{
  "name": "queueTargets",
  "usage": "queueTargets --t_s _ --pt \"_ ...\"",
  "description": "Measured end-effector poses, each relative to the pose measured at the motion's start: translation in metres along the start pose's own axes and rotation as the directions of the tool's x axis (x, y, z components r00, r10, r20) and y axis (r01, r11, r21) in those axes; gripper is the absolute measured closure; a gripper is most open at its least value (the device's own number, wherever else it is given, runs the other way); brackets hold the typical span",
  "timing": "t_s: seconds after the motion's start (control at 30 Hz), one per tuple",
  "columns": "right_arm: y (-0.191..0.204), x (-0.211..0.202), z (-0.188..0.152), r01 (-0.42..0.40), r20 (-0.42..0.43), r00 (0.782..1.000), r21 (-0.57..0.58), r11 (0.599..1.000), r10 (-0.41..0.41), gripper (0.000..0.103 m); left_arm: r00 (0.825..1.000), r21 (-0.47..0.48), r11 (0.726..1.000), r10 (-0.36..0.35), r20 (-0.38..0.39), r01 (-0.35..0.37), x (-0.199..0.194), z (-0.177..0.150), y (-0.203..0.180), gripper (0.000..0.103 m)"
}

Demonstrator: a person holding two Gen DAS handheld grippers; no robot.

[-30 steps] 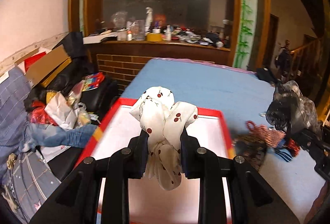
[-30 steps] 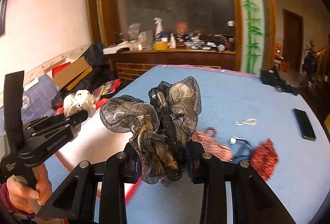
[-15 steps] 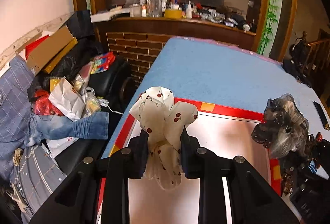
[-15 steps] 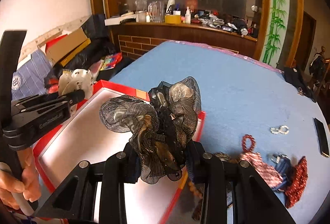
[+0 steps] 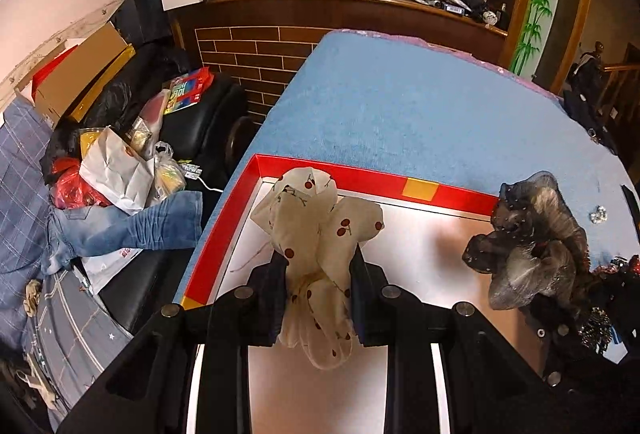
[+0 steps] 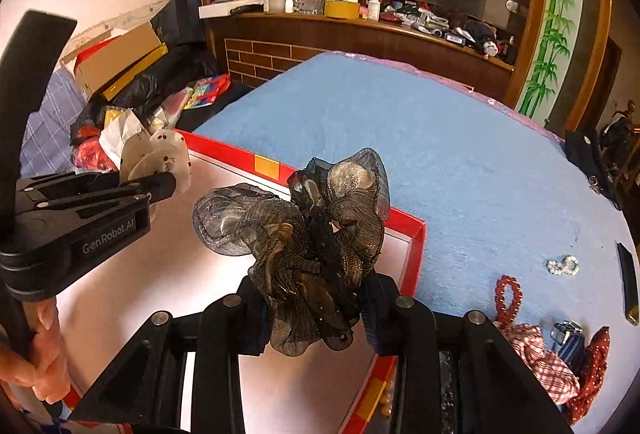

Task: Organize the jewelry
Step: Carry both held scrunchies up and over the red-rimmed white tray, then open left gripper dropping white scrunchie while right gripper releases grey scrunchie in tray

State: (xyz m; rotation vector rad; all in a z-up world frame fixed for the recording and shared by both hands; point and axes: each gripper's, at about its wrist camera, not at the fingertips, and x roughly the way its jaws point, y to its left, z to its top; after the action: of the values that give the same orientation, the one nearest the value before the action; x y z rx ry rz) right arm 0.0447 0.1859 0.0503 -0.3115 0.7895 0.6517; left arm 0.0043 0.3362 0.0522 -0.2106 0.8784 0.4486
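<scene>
We see a cream scrunchie with red cherries (image 5: 316, 230) pinched between the left tongs (image 5: 318, 274), held above the white floor of a red-rimmed tray (image 5: 352, 180) near its left edge. Just beside it, the right tongs (image 6: 316, 294) grip a dark, shimmery gauze scrunchie (image 6: 304, 230) over the same tray, close to its right rim. The tray lies on a bench covered in blue cloth (image 6: 440, 138). To the tray's right on the cloth lie a red bead bracelet (image 6: 509, 294), a small pearl piece (image 6: 563, 266) and a heap of checked and dotted scrunchies (image 6: 560, 366). A hand (image 6: 36, 358) holds the left tool's handle.
</scene>
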Motion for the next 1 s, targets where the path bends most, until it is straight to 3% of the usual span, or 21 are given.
queueTargets --t_s 0.47,0.63,0.7,0.73,1.0 --pt "-0.009 0.028 0.003 -0.039 -0.095 0.995 0.045 0.998 0.043 0.059 0.997 -0.031 0.999 -0.013 -0.076 0.011 0.022 0.002 0.003 0.075" --pt "-0.004 0.029 0.004 -0.024 -0.105 0.994 0.031 0.999 0.027 0.042 0.996 -0.042 0.999 -0.034 -0.081 0.031 0.023 0.001 0.005 0.059" --pt "-0.004 0.027 0.003 -0.018 -0.098 0.995 0.039 0.999 0.022 0.031 0.997 -0.042 0.999 -0.037 -0.073 0.034 0.020 0.001 0.005 0.043" --pt "-0.006 0.024 0.003 -0.023 -0.093 0.995 0.049 0.999 0.028 0.029 0.997 -0.043 0.998 -0.038 -0.062 0.036 0.017 0.001 0.005 0.040" --pt "-0.013 -0.016 -0.008 -0.052 -0.021 0.998 0.059 0.997 0.053 0.027 0.996 -0.090 0.995 -0.032 0.078 0.039 -0.033 -0.007 0.012 0.039"
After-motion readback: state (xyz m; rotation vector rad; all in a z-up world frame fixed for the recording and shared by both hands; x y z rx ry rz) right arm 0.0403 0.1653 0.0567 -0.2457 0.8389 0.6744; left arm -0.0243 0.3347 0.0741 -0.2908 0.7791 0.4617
